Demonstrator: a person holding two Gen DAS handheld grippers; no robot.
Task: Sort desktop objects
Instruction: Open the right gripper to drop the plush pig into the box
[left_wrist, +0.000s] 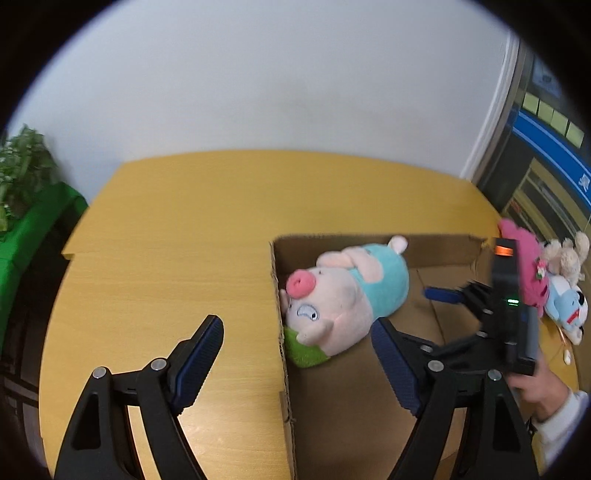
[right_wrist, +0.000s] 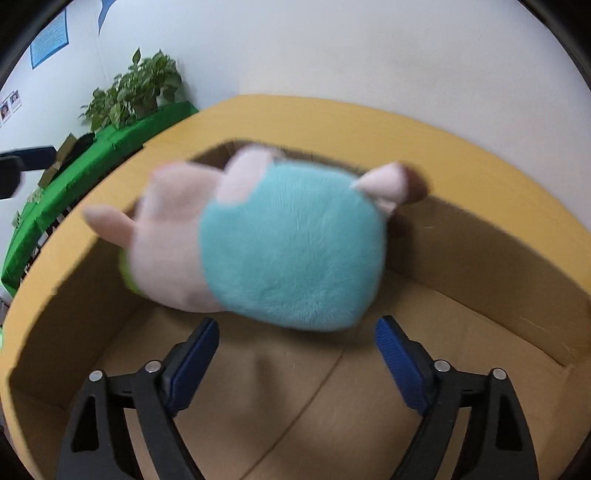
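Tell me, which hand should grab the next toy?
Probably the right. The right gripper is open and empty over the cardboard box, nearest the pink plush, beige plush and blue-and-white plush outside it. The left gripper is farther away; the pig plush is already boxed.

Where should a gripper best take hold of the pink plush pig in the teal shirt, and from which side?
Grip the pink plush pig in the teal shirt across its round teal body, from above. It lies on its side in the brown cardboard box, head against the left wall, so that wall blocks a sideways approach there.
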